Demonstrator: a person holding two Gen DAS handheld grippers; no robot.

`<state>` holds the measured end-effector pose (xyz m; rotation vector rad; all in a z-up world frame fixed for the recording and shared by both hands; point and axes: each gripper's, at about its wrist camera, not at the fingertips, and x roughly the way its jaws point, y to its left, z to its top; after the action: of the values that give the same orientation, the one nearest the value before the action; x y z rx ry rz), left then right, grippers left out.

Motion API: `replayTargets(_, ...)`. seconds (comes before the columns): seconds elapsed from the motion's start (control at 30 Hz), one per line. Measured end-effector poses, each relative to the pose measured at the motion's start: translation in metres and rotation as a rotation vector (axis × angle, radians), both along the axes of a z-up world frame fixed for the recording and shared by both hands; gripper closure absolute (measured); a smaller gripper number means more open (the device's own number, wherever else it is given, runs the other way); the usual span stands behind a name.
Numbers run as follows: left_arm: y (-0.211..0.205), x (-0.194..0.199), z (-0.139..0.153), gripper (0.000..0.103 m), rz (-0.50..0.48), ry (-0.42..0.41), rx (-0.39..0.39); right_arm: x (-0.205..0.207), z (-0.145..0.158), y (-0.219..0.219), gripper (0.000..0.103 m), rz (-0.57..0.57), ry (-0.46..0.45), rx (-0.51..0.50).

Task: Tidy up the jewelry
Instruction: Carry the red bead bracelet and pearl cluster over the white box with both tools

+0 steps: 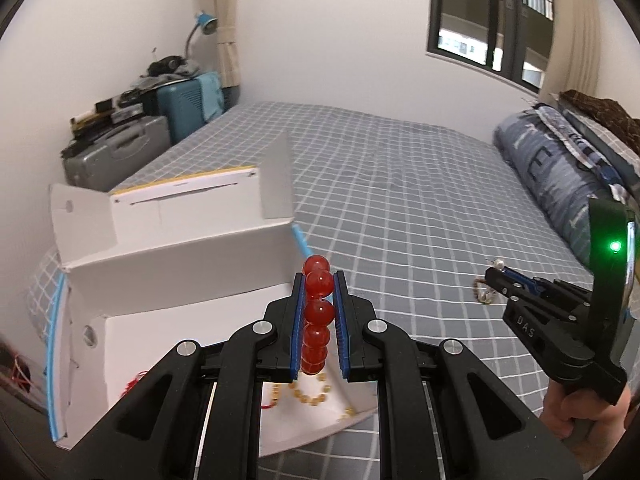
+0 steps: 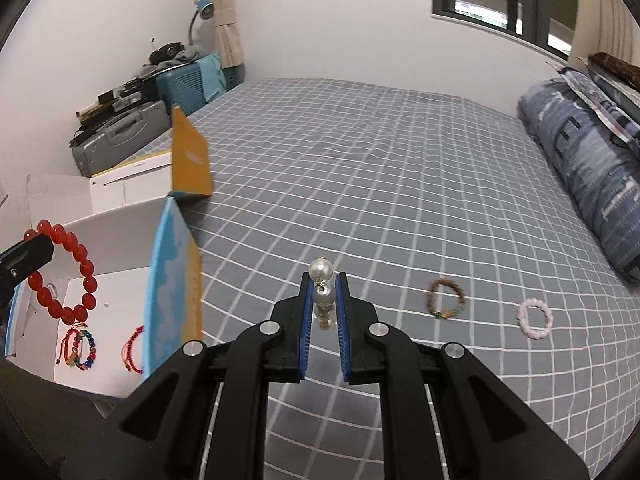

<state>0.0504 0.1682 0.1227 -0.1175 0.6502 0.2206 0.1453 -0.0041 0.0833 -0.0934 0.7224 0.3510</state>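
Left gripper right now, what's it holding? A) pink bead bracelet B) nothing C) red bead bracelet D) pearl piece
C: the left gripper is shut on the red bead bracelet, held over the open white box; the pearl piece is in the right gripper, and the pink bracelet lies on the bed.

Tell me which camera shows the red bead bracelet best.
The right wrist view: the red bead bracelet shows as a full ring, hanging from the left gripper over the open white box. The left wrist view sees it only edge-on, a stack of beads pinched between the blue pads.
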Motion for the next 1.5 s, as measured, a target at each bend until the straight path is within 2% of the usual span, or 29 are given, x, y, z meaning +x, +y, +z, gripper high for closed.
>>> replayTargets(0.43,0.061,-0.036,-0.018,0.09,0.149,0.035,0.039,-0.024,0.013,0.073,0.092,0.13,-0.028,0.034)
replayTargets(0.87,0.104,-0.07,-0.029,0.09,0.269,0.055,0.017,-0.051,0.013,0.139,0.092,0.278,-0.073,0.023)
replayTargets(1.23,0.128,-0.071,-0.046,0.09,0.312,0.099,-0.003,-0.055,-0.021,0.171,0.092,0.322,-0.022,-0.047)
replayTargets(1.5,0.142,-0.057,-0.072,0.09,0.324,0.189,-0.035,-0.046,-0.045,0.182,0.092,0.32,0.072,-0.082)
